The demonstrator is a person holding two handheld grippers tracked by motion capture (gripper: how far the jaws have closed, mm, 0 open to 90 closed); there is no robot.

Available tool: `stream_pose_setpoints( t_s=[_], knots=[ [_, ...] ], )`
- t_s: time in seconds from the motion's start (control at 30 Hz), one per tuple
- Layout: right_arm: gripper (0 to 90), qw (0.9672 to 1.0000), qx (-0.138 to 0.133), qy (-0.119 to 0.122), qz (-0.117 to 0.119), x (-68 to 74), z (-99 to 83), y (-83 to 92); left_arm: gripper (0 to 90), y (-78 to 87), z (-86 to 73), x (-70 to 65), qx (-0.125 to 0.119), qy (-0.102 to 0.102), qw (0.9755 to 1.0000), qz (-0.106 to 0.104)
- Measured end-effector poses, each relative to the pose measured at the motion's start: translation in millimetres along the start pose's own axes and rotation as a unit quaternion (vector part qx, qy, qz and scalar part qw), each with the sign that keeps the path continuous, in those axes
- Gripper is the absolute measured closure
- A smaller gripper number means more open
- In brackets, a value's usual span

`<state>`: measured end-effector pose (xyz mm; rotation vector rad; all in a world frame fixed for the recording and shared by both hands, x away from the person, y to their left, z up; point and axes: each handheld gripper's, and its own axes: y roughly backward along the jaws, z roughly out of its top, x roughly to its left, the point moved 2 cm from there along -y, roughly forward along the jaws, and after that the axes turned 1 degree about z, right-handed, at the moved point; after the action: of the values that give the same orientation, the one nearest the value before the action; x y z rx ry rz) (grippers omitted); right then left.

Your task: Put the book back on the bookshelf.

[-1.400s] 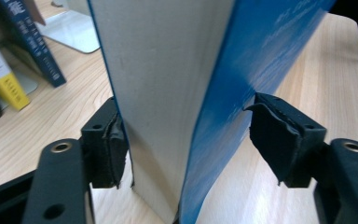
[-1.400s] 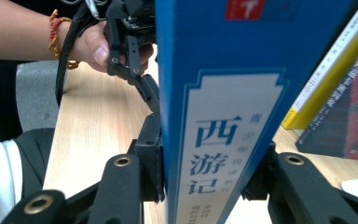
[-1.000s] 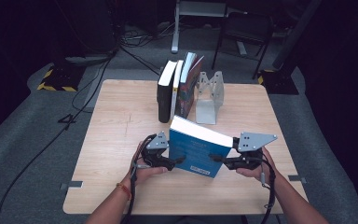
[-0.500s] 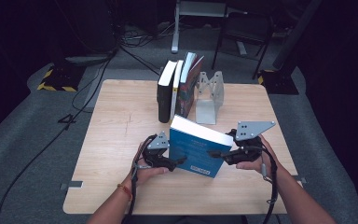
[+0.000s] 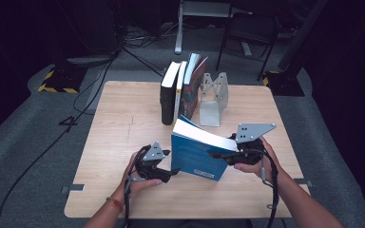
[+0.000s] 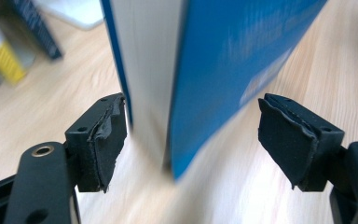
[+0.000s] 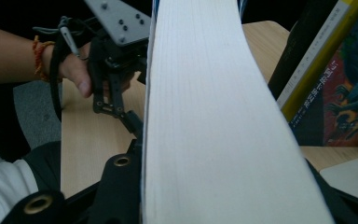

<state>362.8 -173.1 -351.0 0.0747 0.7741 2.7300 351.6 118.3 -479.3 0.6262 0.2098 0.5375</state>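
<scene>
Right gripper carries the thick blue paperback book [image 5: 197,154]; left gripper stands open around its lower corner.

To do this step well, the right gripper [image 5: 218,154], at centre right of the high view, should hold its pinch on the book's fore-edge, where its jaws have just been closing onto the page block, while the left gripper [image 5: 173,172], lower centre-left, stays clear so the book can swing upright toward the row of standing books [image 5: 180,88] and the pale metal bookend [image 5: 214,97] at upper centre. In the left gripper view the book's corner sits between the spread black pads [image 6: 107,140], touching neither. The book is tilted above the light wooden table [image 5: 123,118], at frame centre.
</scene>
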Motion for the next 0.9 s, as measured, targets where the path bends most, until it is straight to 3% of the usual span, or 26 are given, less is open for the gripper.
stream_pose_setpoints(
  t_s=[0.1,0.2,0.37,0.53,0.6,0.9],
  knots=[
    [60.6,1.0000,-0.003,-0.007,-0.005,-1.8,-0.7,0.6,23.6,7.5,-20.7,2.7,0.029,0.009,0.9993,0.022],
    [60.7,0.9999,0.004,-0.012,-0.007,-3.1,0.0,1.8,22.4,16.8,-41.5,8.0,0.051,0.032,0.9975,0.038],
    [60.8,0.9997,0.010,-0.019,-0.009,-4.4,1.7,4.9,20.0,27.1,-57.7,13.6,0.069,0.049,0.9948,0.056],
    [60.9,0.9996,0.018,-0.019,-0.012,-5.1,3.7,8.6,19.5,31.8,-66.3,15.4,0.071,0.065,0.9933,0.064],
    [60.9,0.9995,0.021,-0.020,-0.015,-5.7,5.2,11.1,19.2,31.6,-70.3,15.7,0.082,0.065,0.9924,0.065],
    [61.0,0.9982,0.036,-0.029,-0.038,-10.8,10.8,23.6,16.3,29.8,-72.2,14.1,0.076,0.053,0.9929,0.074]
  ],
)
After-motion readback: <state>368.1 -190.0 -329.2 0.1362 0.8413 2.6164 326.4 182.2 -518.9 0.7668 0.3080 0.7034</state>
